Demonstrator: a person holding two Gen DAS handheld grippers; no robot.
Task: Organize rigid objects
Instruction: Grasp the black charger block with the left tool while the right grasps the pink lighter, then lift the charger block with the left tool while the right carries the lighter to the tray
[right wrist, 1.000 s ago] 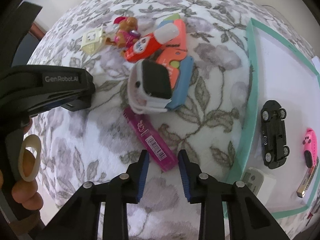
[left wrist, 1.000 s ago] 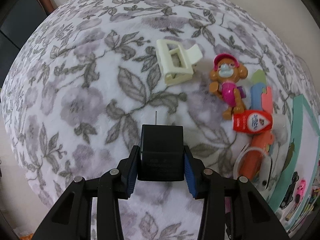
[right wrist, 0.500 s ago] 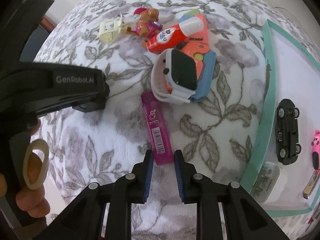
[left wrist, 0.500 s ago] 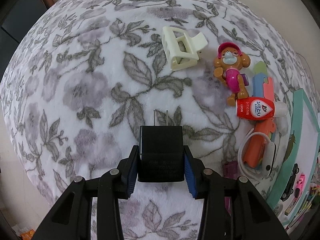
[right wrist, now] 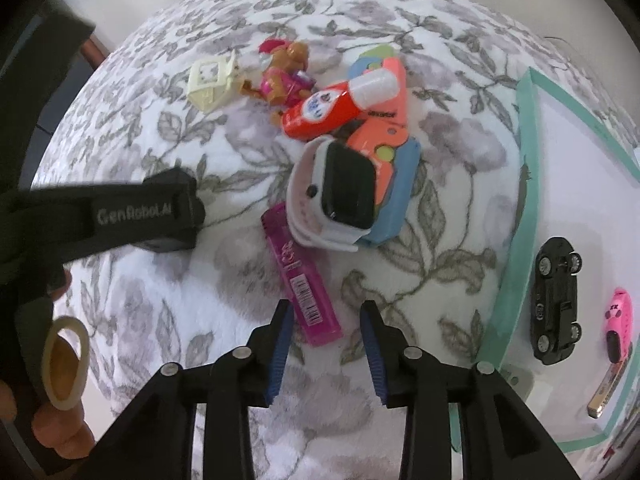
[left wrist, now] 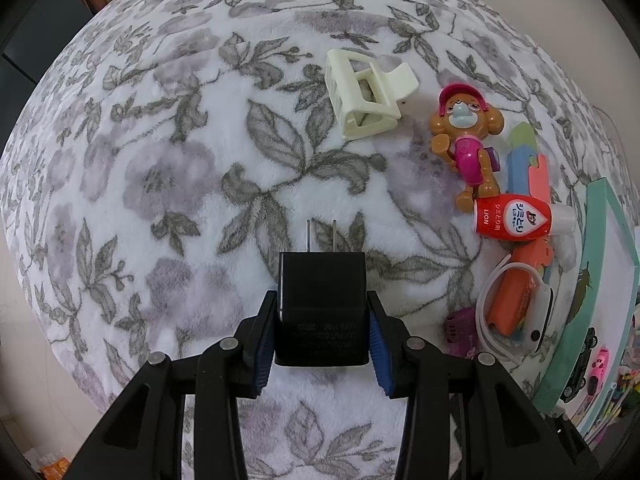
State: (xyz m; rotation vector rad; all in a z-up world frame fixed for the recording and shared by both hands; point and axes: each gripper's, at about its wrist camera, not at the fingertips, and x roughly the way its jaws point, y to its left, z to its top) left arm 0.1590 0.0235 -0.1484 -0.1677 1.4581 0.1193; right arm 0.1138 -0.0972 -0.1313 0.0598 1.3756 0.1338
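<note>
Left of the green-framed board (right wrist: 508,292), over the floral blanket (left wrist: 168,160), my left claw (left wrist: 322,320) clamps the black wall charger (left wrist: 322,304), prongs forward. I judge it mid-carry; next comes setting it on that board. My right claw (right wrist: 326,340) gapes wide, the purple lighter (right wrist: 300,276) lying just between its tips.

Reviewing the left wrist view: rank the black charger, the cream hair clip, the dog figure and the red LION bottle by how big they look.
1. black charger, though it sits nearest the lens, held in the left gripper
2. cream hair clip and dog figure, too alike to rank
3. red LION bottle
</note>
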